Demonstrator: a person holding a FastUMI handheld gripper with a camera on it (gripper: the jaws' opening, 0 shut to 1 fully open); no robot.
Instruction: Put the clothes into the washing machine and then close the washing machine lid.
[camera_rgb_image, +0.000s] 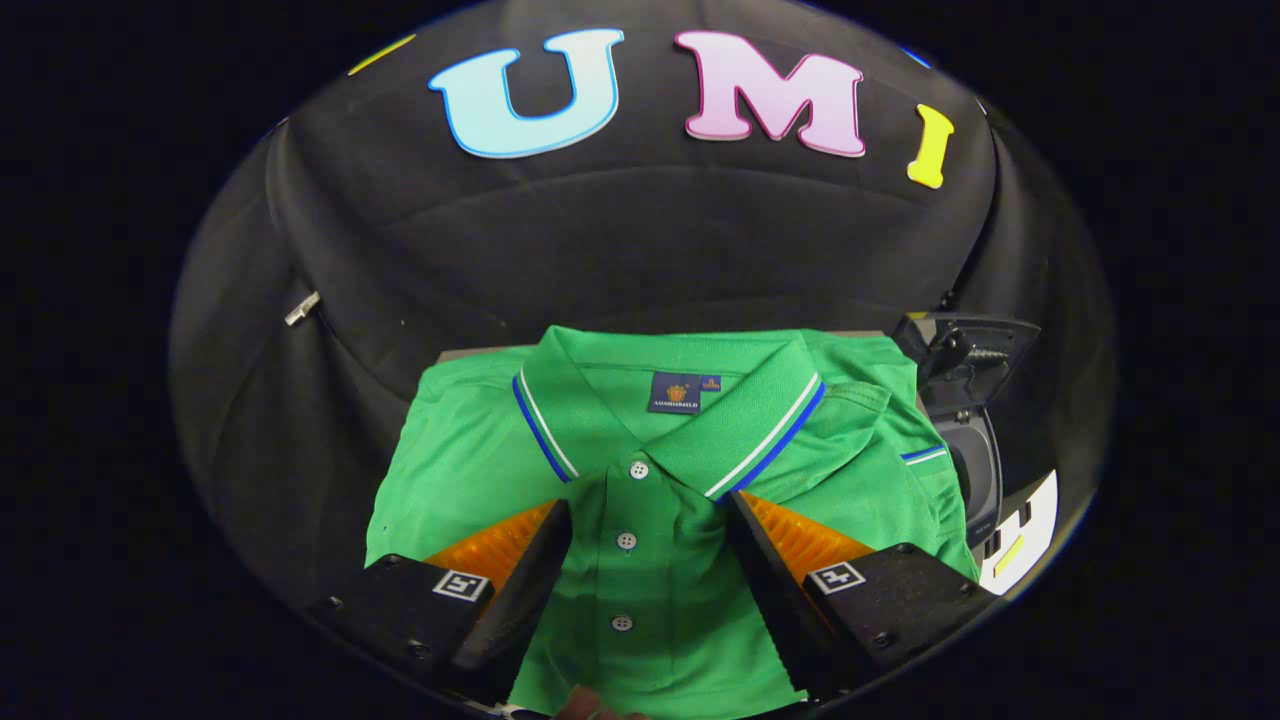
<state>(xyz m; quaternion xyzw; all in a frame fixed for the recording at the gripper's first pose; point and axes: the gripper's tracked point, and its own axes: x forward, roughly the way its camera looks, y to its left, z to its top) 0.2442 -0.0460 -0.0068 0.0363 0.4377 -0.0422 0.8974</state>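
- Between my fingers (645, 545), a folded green polo shirt (470, 470) is lying flat on the table, and its buttoned placket (626, 541) is running straight down the gap.
- I am keeping the fingers spread wide, one on each side of the placket; they are hovering over or resting on the fabric, and neither is visibly pinching it, so I am reading them as released.
- Just ahead of the fingertips, the collar (770, 430) is opening out, trimmed with blue and white stripes, and a small dark label (675, 393) is sitting inside the neck.
- Three pale buttons are showing on the placket; the top one (639, 469) is sitting at the base of the collar, and the other two are lying lower down between the fingers.
- A sleeve cuff (925, 453) with the same blue and white trim is folding over at the shirt's right side.
- Beyond that sleeve, to the right of the shirt, a dark machine with a raised lid (965, 345) is standing; I am taking it for the washing machine (980, 470), with the shirt lying outside it.
- Behind the shirt, the black cloth wall (640, 250) of the booth is hanging.
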